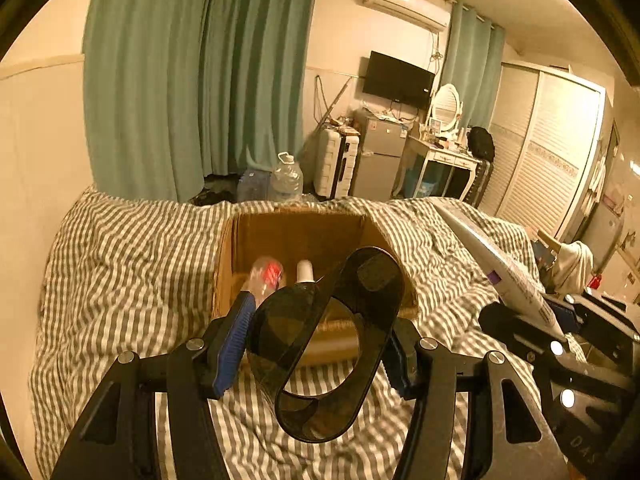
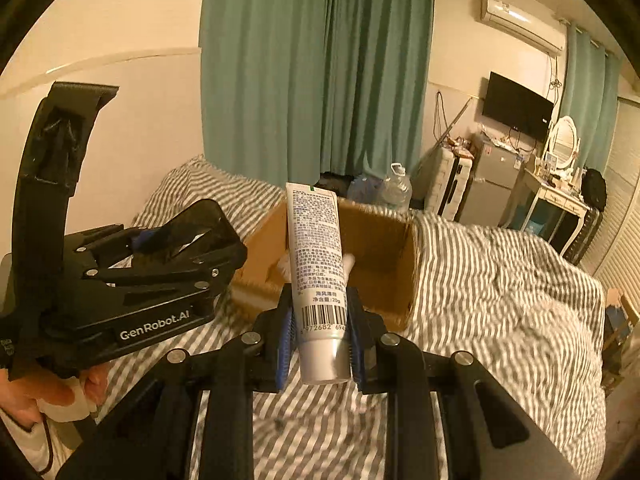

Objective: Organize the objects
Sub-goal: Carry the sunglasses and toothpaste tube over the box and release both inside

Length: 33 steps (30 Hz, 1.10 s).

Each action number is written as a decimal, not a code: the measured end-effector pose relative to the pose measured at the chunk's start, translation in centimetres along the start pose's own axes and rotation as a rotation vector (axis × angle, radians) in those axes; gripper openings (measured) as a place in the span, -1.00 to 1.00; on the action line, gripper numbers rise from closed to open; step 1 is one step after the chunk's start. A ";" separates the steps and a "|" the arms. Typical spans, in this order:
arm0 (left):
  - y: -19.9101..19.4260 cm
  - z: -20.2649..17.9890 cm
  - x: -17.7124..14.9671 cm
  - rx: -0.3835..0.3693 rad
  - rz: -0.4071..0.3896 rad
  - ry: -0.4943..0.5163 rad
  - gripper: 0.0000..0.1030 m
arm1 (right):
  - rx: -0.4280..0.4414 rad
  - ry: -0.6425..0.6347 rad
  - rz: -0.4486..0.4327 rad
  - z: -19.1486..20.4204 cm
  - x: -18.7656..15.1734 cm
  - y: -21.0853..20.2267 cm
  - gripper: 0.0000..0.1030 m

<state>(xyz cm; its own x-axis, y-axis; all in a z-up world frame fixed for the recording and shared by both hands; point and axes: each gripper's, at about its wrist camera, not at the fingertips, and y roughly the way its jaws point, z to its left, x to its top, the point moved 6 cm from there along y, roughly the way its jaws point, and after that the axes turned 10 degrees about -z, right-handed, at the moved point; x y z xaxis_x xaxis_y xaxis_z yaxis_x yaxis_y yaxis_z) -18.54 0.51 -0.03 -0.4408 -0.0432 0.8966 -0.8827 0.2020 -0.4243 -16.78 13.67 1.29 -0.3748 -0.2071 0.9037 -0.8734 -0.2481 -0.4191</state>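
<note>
striped grey-and-white bedding covers the bed under both my grippers, teal curtains behind.

cardboard box sits open on the bedding, straight ahead in both views. inside it: a clear bottle with a red label lying on its side, and a white-capped item next to it.

my left gripper is clamped on a dark, smoky translucent plastic piece with a round cutout; blue pads press its sides. it hangs at the box's near edge, tilted up to the right.

my right gripper is clamped on a white tube, held upright, barcode and printed text facing the camera, crimped end up. it stands in front of the box's near wall.

right wrist view also shows the left gripper body at far left, held by my hand.

beyond the bed: water jugs, white suitcase, small fridge, wall tv, vanity with mirror.
</note>
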 end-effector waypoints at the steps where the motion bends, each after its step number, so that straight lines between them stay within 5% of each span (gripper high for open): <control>1: 0.7 0.3 0.6 0.001 0.001 0.001 0.16 | 0.001 0.003 0.002 -0.3 0.5 0.6 -0.58; 11: 12.0 2.6 3.6 0.039 0.076 0.007 0.16 | 0.011 0.062 0.100 -4.5 3.4 13.3 -0.57; 21: 25.6 4.2 -2.0 0.062 0.304 0.066 0.16 | 0.013 0.109 0.342 -8.3 -4.6 27.9 -0.57; 26: 27.0 3.9 -2.9 0.025 0.340 0.084 0.28 | 0.029 0.143 0.288 -9.5 -5.2 28.5 -0.56; 28: 27.1 3.9 -2.7 0.014 0.336 0.078 0.53 | 0.042 0.172 0.264 -10.1 -5.0 28.2 -0.37; 30: 26.9 4.2 -2.5 0.035 0.322 0.067 0.67 | 0.033 0.177 0.243 -10.5 -4.8 27.7 0.21; 33: 26.5 4.5 -2.3 0.063 0.312 0.077 0.69 | 0.034 0.180 0.217 -10.3 -4.5 26.6 0.37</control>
<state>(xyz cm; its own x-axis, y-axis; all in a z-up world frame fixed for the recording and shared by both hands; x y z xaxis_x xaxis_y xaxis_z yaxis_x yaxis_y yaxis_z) -41.61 1.60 -13.93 -0.6800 0.0855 0.7282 -0.7166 0.1331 -0.6847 -41.52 17.77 -12.97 -0.6039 -0.0879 0.7922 -0.7569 -0.2482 -0.6045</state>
